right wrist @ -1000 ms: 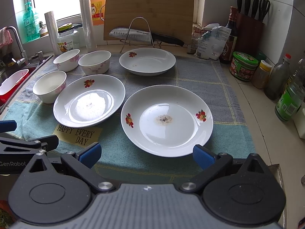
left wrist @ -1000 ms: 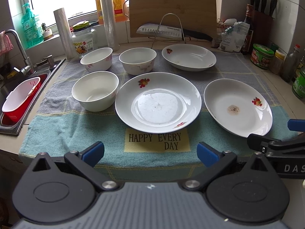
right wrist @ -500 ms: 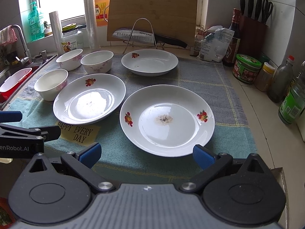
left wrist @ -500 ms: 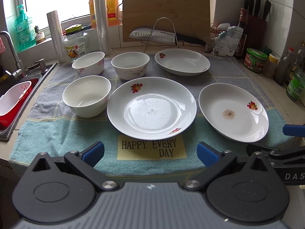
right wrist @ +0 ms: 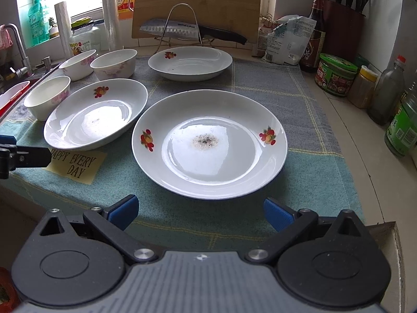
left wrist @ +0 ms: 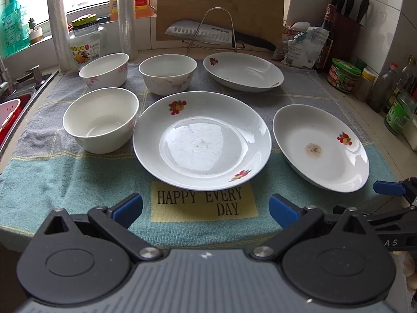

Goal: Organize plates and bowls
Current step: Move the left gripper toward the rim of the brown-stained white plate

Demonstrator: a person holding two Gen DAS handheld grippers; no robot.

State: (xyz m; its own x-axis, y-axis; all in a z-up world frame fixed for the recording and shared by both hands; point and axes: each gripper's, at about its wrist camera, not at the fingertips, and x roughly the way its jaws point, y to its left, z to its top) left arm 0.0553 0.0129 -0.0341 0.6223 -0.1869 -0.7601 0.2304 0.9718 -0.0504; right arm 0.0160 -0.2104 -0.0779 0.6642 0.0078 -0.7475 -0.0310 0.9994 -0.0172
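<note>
Plates and bowls lay unsorted on the towel [left wrist: 65,182].
From left to right, three bowls [left wrist: 101,120], then three plates [left wrist: 202,137] stood apart, none stacked, so all work was left. The left gripper [left wrist: 206,208] and right gripper [right wrist: 200,212] hovered at the near edge, jaws wide apart, empty.

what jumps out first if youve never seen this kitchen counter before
Three white plates and three white bowls spread over a towel; the plate with a dark stain lies just ahead of the open right hand-held gripper. The middle plate sits above a yellow "HAPPY EVERY DAY" patch, facing the open left hand-held gripper. Behind, a big knife rests on a wire stand.
</note>
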